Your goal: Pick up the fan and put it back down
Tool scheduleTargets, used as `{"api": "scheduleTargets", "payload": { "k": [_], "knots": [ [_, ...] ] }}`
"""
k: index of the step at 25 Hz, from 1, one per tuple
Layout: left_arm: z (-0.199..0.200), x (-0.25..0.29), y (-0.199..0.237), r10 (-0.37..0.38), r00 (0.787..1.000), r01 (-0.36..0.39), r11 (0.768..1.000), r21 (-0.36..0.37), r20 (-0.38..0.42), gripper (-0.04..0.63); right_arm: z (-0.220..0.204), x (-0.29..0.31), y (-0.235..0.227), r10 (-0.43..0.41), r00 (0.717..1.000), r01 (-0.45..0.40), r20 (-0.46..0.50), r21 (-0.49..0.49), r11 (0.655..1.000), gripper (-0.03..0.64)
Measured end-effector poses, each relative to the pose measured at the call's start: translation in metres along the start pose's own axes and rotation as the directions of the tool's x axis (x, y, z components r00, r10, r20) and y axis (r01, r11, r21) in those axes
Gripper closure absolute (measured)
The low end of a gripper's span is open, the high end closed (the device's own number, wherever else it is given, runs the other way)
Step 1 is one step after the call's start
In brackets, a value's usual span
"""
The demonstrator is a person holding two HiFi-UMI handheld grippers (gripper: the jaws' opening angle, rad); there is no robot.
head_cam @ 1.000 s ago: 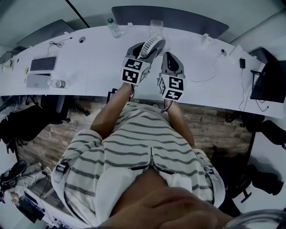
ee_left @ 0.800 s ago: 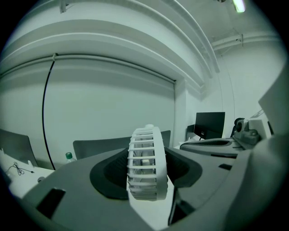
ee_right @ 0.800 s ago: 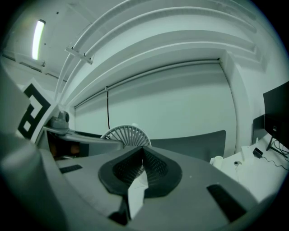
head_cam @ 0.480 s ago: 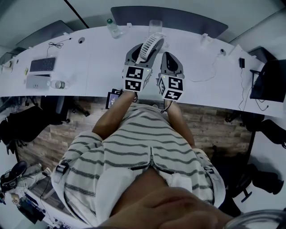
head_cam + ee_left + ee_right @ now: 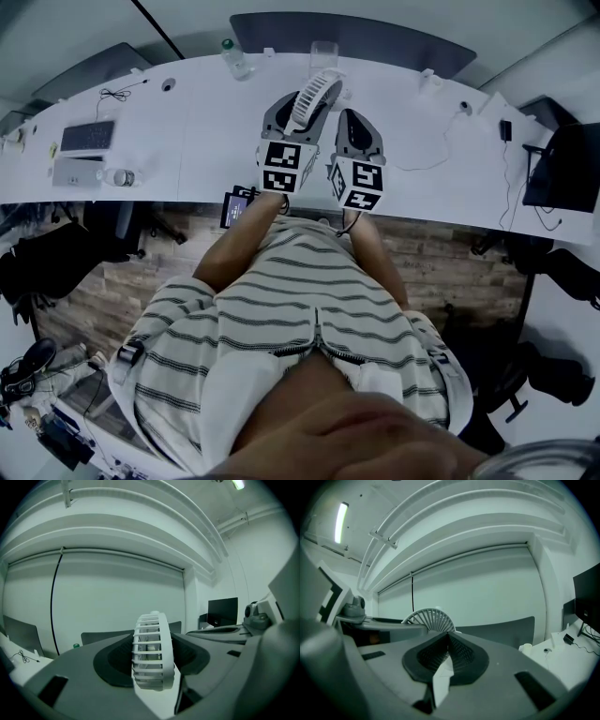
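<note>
The left gripper (image 5: 302,105) was clamped on the fan (image 5: 316,94), apparently lifted just above the worktop (image 5: 187,122). The right gripper (image 5: 354,120), beside the fan, was closed and empty. Setting the fan back down was left.

1. No word, brand or number is showing clearly enough to read in any view
2. The left marker cube (image 5: 284,167) and right marker cube (image 5: 360,185) are showing only black-and-white square patterns
3. A small screen (image 5: 234,208), at 7 o'clock from the left marker cube, is glowing but staying illegible
</note>
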State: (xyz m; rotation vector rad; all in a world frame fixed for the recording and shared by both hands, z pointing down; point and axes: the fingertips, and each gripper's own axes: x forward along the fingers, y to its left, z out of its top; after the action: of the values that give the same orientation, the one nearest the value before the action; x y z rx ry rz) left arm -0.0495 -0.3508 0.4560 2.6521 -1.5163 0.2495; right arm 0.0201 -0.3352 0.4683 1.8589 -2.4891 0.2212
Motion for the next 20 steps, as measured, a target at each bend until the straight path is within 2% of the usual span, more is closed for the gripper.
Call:
{"api": "scheduleTargets", "payload": {
  "k": [15, 20],
  "knots": [
    [-0.0001, 0.0001, -0.0018, -0.015, 1.0, 0.015, 1.0, 0.024, -0.005, 0.367, 0.0011, -0.0022, 0.0017, 0.002, 1.0, -0.002, 0.001, -0.008, 1.0, 0.604],
    [-0.0031, 0.003, -0.0007, -0.018, 1.0, 0.019, 0.998, 0.055, -0.02, 0.367, 0.0005, -0.0014, 0.0014, 0.0, 1.0, 0.0, 0.001, -0.007, 1.0, 0.604]
  ]
}}
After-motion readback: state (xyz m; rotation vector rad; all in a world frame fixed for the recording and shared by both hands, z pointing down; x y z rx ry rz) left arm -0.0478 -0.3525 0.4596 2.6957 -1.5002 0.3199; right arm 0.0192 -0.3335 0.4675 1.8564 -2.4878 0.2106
